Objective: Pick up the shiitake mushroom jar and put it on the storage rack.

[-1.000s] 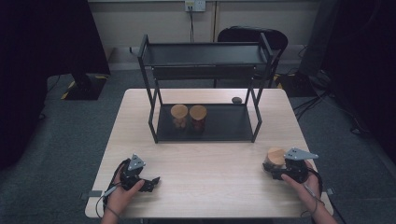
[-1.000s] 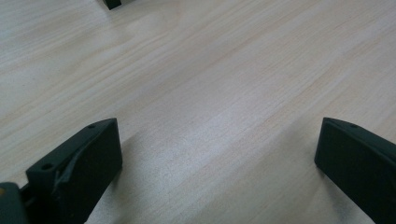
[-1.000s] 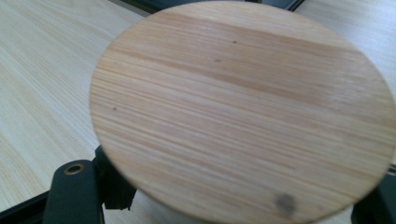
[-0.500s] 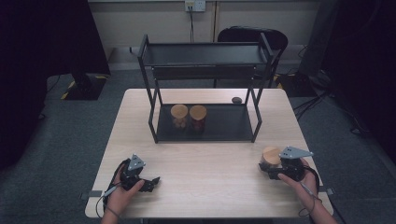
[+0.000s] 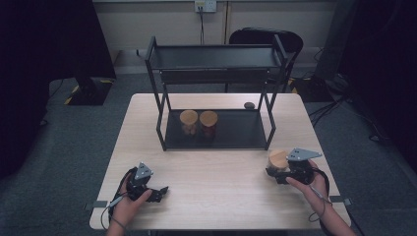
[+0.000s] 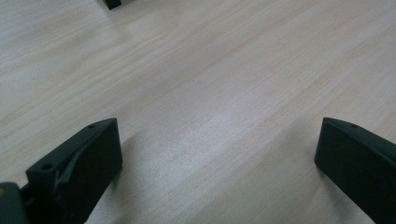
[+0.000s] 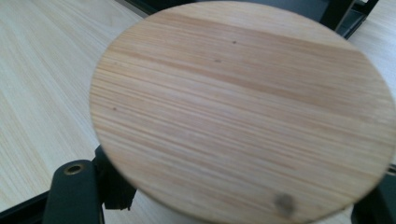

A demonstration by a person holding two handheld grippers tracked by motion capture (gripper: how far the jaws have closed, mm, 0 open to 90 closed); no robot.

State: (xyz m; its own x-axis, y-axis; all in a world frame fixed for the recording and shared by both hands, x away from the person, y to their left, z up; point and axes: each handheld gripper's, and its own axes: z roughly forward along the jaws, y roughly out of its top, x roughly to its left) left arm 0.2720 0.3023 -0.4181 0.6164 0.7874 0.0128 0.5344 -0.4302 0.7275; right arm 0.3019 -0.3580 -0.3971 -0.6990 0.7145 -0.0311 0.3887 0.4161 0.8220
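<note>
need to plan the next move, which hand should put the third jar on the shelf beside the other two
Right. The right hand-held gripper already sits around the wooden-lidded jar, near the shelf. The left hand-held gripper is open over bare table.

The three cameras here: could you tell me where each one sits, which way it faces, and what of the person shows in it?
High view: fixed above the person's side, looking forward and down on the table and black shelf rack; forearms, both hands, left gripper and right gripper show.
Left gripper view: rides the left gripper, facing bare tabletop between its wide-apart jaws.
Right gripper view: rides the right gripper, looking onto a jar's wooden lid between its jaws.
Shared: the high and right gripper views both show that lid and the rack.
</note>
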